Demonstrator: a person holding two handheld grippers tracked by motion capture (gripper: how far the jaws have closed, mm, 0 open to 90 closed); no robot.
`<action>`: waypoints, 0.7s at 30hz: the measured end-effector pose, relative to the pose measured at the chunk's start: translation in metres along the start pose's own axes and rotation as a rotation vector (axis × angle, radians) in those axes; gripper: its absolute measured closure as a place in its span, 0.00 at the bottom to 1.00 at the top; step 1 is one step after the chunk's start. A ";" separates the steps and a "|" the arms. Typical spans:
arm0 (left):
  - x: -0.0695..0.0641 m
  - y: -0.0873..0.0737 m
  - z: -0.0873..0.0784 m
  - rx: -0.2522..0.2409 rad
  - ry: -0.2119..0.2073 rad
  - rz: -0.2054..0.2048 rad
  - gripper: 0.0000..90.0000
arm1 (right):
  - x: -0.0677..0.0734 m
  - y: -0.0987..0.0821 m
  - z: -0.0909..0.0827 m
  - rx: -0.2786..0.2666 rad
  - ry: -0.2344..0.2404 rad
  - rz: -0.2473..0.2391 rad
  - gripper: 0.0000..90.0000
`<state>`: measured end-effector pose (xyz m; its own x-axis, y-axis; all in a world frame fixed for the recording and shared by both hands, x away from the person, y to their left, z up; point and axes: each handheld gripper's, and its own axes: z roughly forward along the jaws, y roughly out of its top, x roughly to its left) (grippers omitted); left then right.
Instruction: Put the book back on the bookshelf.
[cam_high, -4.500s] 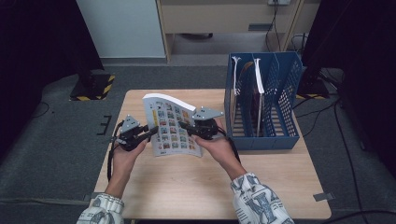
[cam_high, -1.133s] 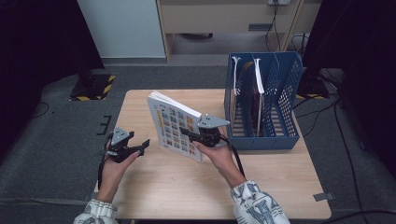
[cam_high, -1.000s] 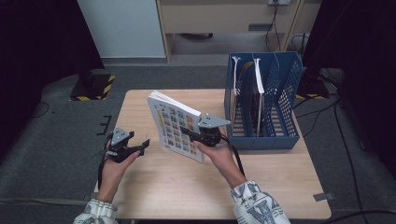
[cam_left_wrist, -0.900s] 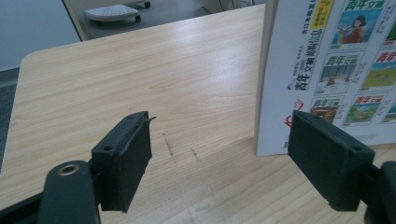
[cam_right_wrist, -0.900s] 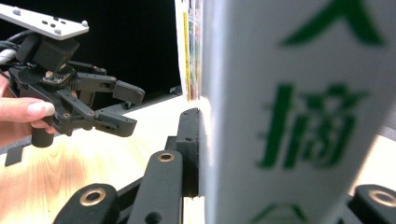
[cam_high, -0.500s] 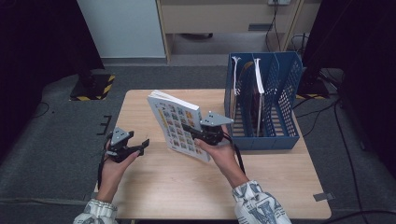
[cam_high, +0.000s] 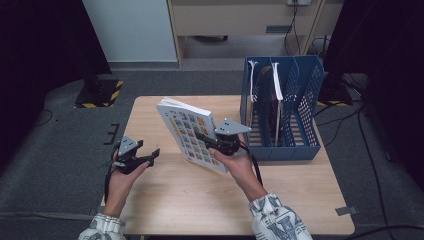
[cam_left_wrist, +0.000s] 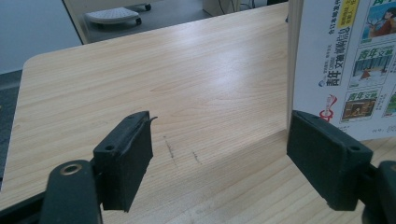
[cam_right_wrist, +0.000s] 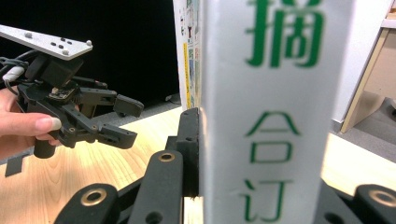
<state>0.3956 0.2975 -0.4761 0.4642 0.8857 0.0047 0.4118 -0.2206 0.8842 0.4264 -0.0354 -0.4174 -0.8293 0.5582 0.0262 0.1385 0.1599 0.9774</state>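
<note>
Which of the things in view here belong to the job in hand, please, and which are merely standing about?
Part of the job:
- thick white book with a picture-grid cover, clamped in the right gripper
- blue perforated plastic file rack, beside the book
- left gripper, open, holding nothing
- light wooden table

Just standing about:
- yellow-and-black striped base on the floor

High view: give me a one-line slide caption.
Right gripper holds a thick book tilted above the table, left gripper open beside it, blue file rack at right.

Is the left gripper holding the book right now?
No, the left gripper hangs open with nothing between its jaws, apart from the book, which the right gripper clamps.
</note>
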 end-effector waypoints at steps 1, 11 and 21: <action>0.000 0.000 0.000 0.000 0.000 0.000 0.25 | 0.000 0.000 0.000 -0.001 -0.001 0.001 0.82; 0.000 0.000 0.000 0.000 -0.001 0.000 0.25 | 0.000 0.003 -0.003 -0.010 -0.003 0.000 0.82; -0.002 -0.001 0.001 0.009 0.000 0.000 0.20 | 0.000 0.010 -0.016 -0.038 -0.018 0.004 0.82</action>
<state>0.3950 0.2953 -0.4774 0.4642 0.8857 0.0046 0.4193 -0.2243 0.8797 0.4194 -0.0466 -0.4047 -0.8191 0.5731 0.0265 0.1207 0.1269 0.9845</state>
